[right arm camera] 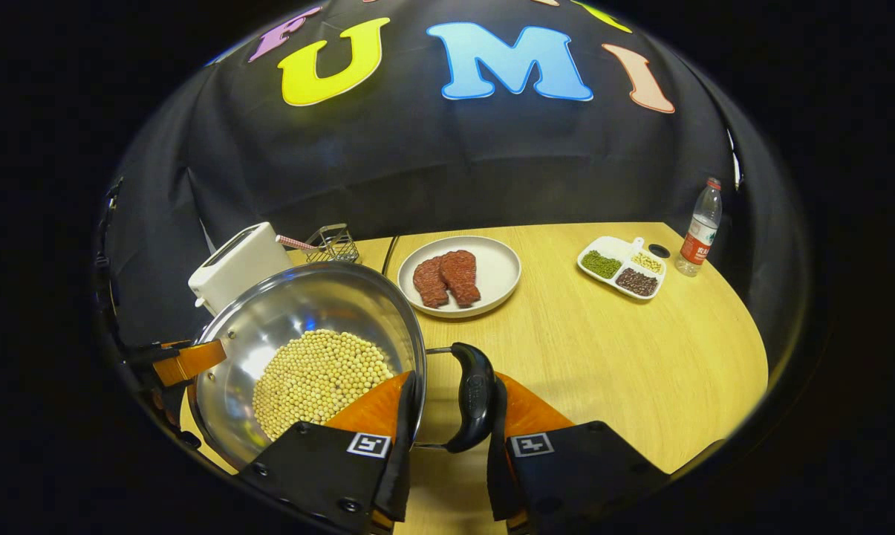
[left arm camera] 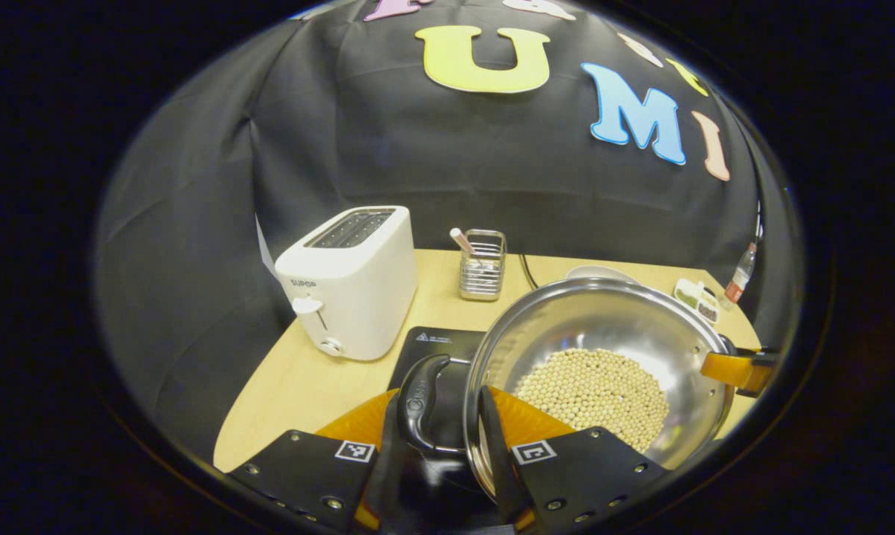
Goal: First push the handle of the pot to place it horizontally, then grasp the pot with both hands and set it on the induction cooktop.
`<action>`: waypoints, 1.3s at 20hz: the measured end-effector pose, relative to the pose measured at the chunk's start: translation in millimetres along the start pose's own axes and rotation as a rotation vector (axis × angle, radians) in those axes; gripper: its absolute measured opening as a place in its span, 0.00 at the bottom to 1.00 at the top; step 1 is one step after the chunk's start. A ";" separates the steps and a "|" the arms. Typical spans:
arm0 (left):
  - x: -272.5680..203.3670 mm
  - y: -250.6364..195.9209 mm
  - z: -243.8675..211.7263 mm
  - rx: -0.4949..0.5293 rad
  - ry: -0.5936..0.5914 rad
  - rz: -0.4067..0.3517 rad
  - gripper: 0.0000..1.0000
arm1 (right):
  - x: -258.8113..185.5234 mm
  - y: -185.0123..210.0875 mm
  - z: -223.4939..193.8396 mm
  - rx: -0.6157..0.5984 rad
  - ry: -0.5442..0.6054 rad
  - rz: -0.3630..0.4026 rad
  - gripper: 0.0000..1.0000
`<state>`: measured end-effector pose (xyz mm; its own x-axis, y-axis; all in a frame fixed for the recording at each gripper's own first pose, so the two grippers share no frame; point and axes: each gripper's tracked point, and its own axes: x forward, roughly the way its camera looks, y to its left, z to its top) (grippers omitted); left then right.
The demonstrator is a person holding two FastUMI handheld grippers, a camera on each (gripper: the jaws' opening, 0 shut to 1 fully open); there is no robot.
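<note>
Left gripper view has my left gripper [left arm camera: 447,435] clamped on the pot's [left arm camera: 603,334] black side handle [left arm camera: 421,405], right above the induction cooktop [left arm camera: 436,345]. Right gripper [right arm camera: 451,416] is clamped on the opposite handle [right arm camera: 473,405], soybeans [right arm camera: 317,379] inside, toaster [left arm camera: 350,282] just beside

The pot [left arm camera: 603,364] is a shiny steel pan with two black loop side handles [left arm camera: 425,405], and a heap of pale round beans [left arm camera: 596,390] covers its bottom. It is tilted a little, its handles out to either side, with a gripper's fingers closed about each one. The induction cooktop [left arm camera: 436,345] is a flat black slab on the wooden table, partly under the pot's left side and just beside a white toaster.
</note>
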<state>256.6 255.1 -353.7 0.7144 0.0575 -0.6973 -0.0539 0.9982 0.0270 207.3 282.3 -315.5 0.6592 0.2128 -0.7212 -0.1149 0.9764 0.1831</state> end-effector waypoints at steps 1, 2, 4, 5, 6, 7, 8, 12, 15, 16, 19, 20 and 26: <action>4.5 6.8 1.3 0.002 0.001 0.001 0.52 | 4.2 5.7 -0.3 0.004 0.000 0.000 0.41; 9.5 14.1 2.0 0.002 0.001 0.002 0.52 | 6.8 11.8 -0.1 0.008 0.002 0.000 0.41; 16.3 26.9 3.9 0.007 0.004 0.008 0.52 | 12.4 24.8 -0.4 0.008 -0.001 0.000 0.45; 15.4 29.9 5.1 0.010 0.004 0.010 0.52 | 15.3 29.9 -1.3 0.009 0.003 0.000 0.41; 16.8 35.3 5.3 0.012 0.006 0.013 0.55 | 17.3 34.1 -3.7 0.014 0.007 0.001 0.44; 18.9 40.7 5.6 0.015 0.007 0.014 0.52 | 18.4 37.4 -5.8 0.018 0.013 0.002 0.41; 22.5 45.0 5.2 0.020 0.008 0.015 0.55 | 19.9 40.4 -6.5 0.023 0.013 0.001 0.41; 28.1 50.3 5.8 0.012 -0.002 0.011 0.55 | 22.1 45.3 -5.2 0.031 0.007 -0.005 0.41; 26.1 56.2 -1.7 -0.004 -0.006 0.030 0.57 | 25.4 52.1 -2.4 0.029 -0.007 0.047 0.53; 25.0 57.5 0.1 0.000 -0.023 0.045 0.67 | 24.0 51.7 -4.1 0.017 -0.008 0.051 0.56; 16.5 64.6 7.4 0.008 -0.076 0.092 0.78 | 15.5 38.6 -3.4 -0.045 -0.042 0.003 0.98; 10.5 63.1 10.9 -0.007 -0.093 0.089 0.80 | 9.8 36.7 -1.1 -0.058 -0.060 -0.003 0.98; -52.3 58.9 42.7 -0.065 -0.258 0.110 0.80 | -61.0 5.1 41.2 -0.138 -0.257 -0.038 0.94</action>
<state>245.8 311.6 -285.1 0.8551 0.1761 -0.4876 -0.1794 0.9829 0.0404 197.1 272.7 -243.0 0.8294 0.1770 -0.5298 -0.1753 0.9830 0.0540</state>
